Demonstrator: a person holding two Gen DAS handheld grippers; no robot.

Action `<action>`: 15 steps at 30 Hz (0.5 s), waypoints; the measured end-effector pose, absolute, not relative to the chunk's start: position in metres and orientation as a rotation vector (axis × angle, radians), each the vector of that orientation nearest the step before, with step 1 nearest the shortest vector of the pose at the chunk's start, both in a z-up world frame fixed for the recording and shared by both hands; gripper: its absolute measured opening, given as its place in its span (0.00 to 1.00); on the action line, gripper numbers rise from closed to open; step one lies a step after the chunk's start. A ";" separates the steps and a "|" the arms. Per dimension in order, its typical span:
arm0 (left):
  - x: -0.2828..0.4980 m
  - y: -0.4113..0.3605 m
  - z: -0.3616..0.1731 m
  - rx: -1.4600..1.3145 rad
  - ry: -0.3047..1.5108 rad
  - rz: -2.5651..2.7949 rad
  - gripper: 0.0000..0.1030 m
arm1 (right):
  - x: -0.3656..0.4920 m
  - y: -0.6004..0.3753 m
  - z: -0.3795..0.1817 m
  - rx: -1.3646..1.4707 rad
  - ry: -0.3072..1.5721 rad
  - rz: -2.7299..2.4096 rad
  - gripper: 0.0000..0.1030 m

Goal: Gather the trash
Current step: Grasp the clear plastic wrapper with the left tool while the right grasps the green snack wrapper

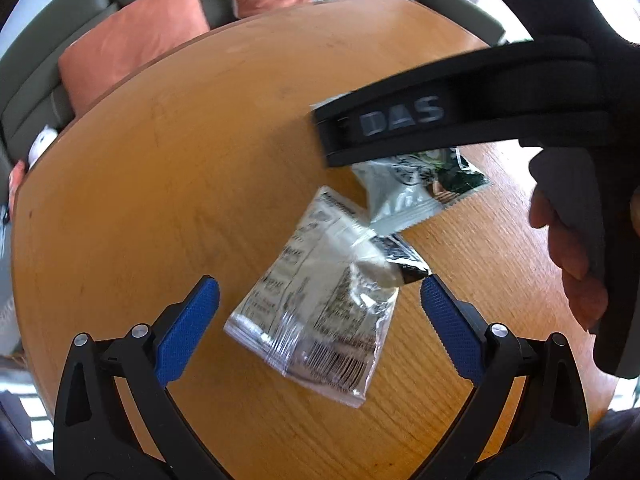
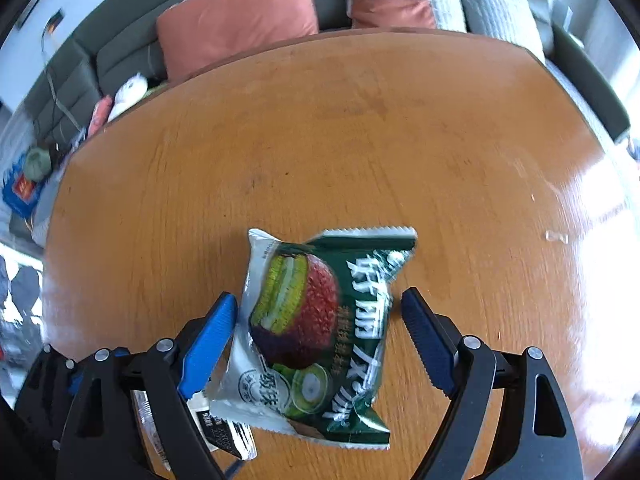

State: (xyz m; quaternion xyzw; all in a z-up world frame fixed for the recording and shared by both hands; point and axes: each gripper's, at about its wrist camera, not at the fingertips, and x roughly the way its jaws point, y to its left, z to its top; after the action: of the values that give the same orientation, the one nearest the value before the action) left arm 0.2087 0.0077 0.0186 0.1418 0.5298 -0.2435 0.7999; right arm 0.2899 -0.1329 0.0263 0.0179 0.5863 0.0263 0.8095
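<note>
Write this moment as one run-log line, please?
stage: reaching for trash | left gripper: open over clear wrapper | right gripper: open, fingers astride green snack packet | surface: wooden table

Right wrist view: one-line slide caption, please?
Open right gripper straddles a green snack wrapper on the wooden table.
</note>
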 end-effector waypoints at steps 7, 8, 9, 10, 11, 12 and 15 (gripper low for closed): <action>0.209 -0.001 0.015 0.358 1.131 -0.552 0.67 | 0.287 -0.134 0.031 0.030 1.241 0.056 0.61; 0.209 0.001 0.017 0.353 1.130 -0.555 0.65 | 0.287 -0.136 0.033 0.040 1.242 0.054 0.61; 0.209 0.003 0.017 0.341 1.134 -0.556 0.64 | 0.285 -0.140 0.033 0.054 1.243 0.053 0.61; 0.208 0.003 0.017 0.339 1.133 -0.555 0.63 | 0.282 -0.144 0.034 0.075 1.239 0.053 0.60; 0.207 0.003 0.017 0.340 1.131 -0.554 0.62 | 0.279 -0.148 0.035 0.086 1.236 0.052 0.60; 0.205 0.003 0.017 0.343 1.126 -0.550 0.60 | 0.278 -0.152 0.036 0.093 1.234 0.051 0.60; 0.195 0.004 0.018 0.332 1.117 -0.547 0.55 | 0.269 -0.160 0.041 0.126 1.225 0.053 0.60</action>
State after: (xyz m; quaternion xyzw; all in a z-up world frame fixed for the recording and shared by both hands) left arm 0.1947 0.0041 0.0183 0.1547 0.5208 -0.2549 0.7999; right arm 0.2692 -0.1604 0.0411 0.0592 0.5746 0.0251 0.8159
